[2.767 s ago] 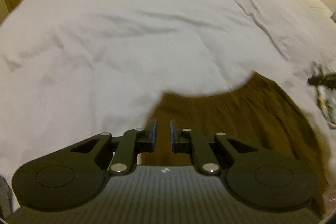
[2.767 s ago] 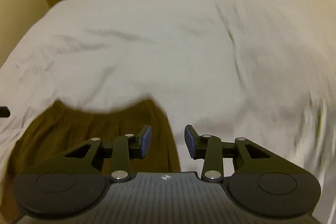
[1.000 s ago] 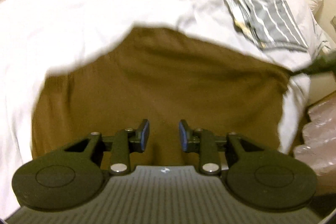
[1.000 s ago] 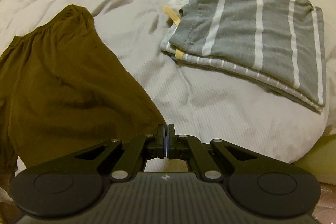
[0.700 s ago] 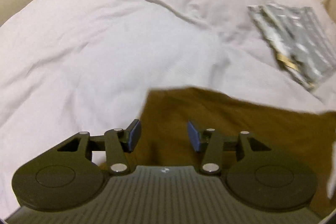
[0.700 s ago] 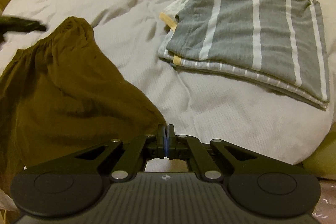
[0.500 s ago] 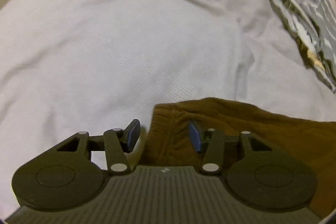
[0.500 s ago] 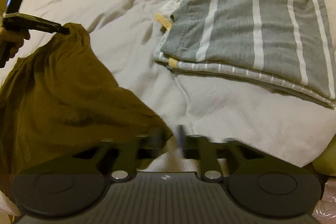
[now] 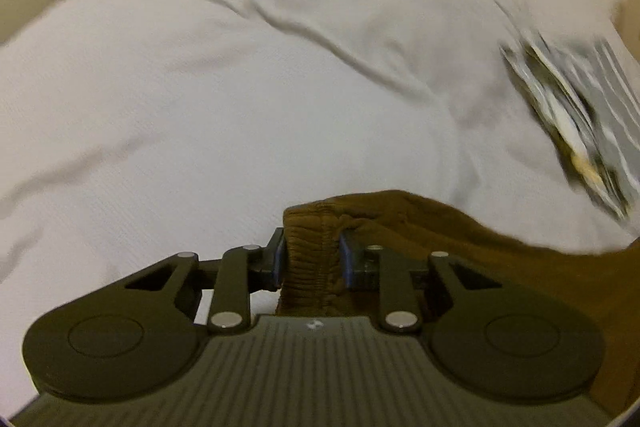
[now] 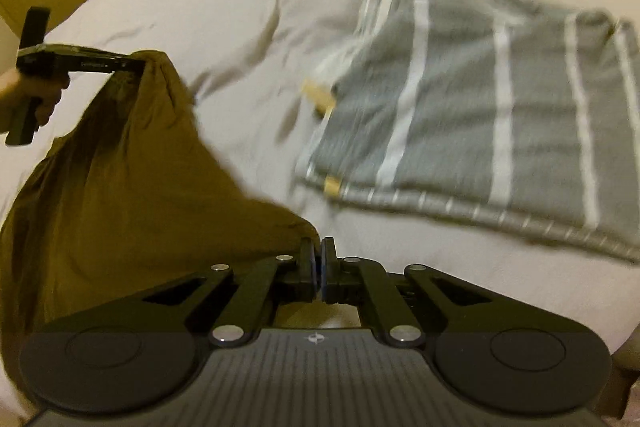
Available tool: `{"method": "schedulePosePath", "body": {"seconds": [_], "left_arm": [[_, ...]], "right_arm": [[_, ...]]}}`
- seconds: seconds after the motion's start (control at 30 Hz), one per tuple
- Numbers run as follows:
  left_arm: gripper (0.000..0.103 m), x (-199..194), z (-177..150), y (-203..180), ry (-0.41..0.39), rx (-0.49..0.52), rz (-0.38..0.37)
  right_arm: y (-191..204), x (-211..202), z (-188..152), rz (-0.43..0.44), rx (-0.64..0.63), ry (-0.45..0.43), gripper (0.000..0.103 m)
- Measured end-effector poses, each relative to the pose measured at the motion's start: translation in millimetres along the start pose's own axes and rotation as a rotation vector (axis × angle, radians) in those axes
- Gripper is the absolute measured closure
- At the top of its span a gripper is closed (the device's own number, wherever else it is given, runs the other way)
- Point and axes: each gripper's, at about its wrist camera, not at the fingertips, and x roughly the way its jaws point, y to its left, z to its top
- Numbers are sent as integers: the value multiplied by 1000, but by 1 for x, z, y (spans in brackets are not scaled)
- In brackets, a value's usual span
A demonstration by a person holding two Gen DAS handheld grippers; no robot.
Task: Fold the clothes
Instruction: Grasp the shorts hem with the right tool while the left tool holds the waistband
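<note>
Half a second back the left gripper (image 9: 312,255) was spread wide beside the waistband; now it's clamping the gathered elastic waistband of the brown shorts (image 9: 472,251) between its blue pads. The right gripper (image 10: 319,265) is staying pressed together, pinching the opposite corner of the shorts. The shorts are hanging crumpled between both grippers over the white bedsheet (image 9: 200,99). The folded gray striped clothes (image 10: 480,107) are lying just beside them.
</note>
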Motion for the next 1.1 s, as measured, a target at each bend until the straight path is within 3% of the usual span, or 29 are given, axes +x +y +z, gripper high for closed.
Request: {"method": "schedulePosePath", "body": {"seconds": [0.1,0.17,0.2,0.33,0.5,0.67,0.83,0.93,1.03,1.1], "left_arm": [[80,12,-3,0,31,-42,31],[78,11,-2,-3,31,-45,43],[78,7,0,-2,23,-55,45],[66,-28,-4,7,-16,-60,60],[64,-89,-29,32,-15,-102,124],[64,-151,-78,70,66,-156,231],[64,-193,-136,124,135,-250,299],[64,-200,-159,153,141,-301,269],[64,-183,-169,174,131,-305,173],[64,-166,-172,183,124,-285,77]], "right_arm": [[4,17,0,-31,-39,37,100],[3,21,1,-62,-37,54,93],[3,19,2,-78,-29,51,85],[11,-8,1,-115,-28,-17,84],[41,-22,-13,-19,-8,17,83],[97,-24,-28,83,-78,99,82],[165,-29,-46,166,-194,115,81],[212,-30,-60,182,-249,114,80],[259,-30,-76,163,-265,101,75],[288,-29,-91,136,-233,106,66]]}}
